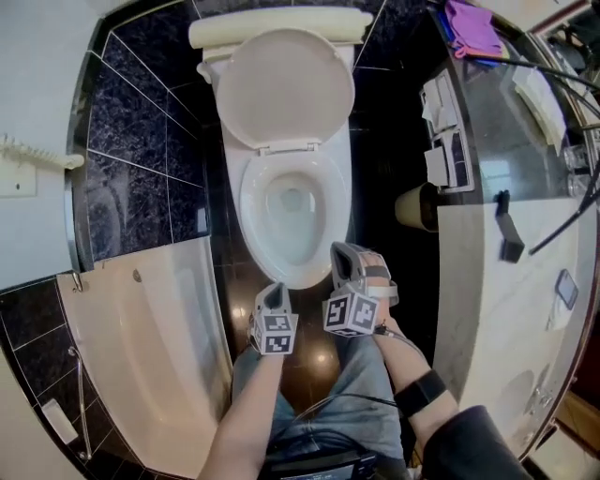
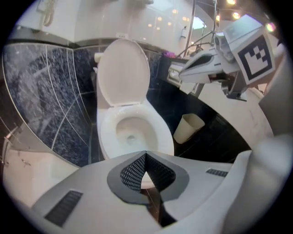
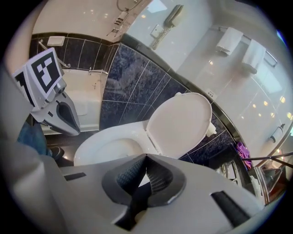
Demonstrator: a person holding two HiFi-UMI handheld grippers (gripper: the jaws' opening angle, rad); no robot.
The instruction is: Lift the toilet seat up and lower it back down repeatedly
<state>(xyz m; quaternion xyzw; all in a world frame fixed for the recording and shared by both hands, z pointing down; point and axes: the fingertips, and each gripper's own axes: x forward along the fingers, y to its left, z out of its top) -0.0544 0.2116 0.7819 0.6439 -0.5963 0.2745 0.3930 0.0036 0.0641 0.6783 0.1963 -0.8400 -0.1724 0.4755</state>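
Observation:
The white toilet's seat and lid stand raised together against the tank, leaving the bare bowl rim exposed. The left gripper view shows the raised seat above the bowl. In the right gripper view the seat leans back to the right. My left gripper hangs just in front of the bowl's front edge, shut and empty, its pads meeting at the tips. My right gripper is beside the bowl's front right, also shut on nothing. Neither touches the toilet.
A white bathtub fills the lower left. A tan waste bin stands right of the toilet, under the long counter with a purple cloth. Dark tiled wall and floor surround the bowl. The person's jeans show below the grippers.

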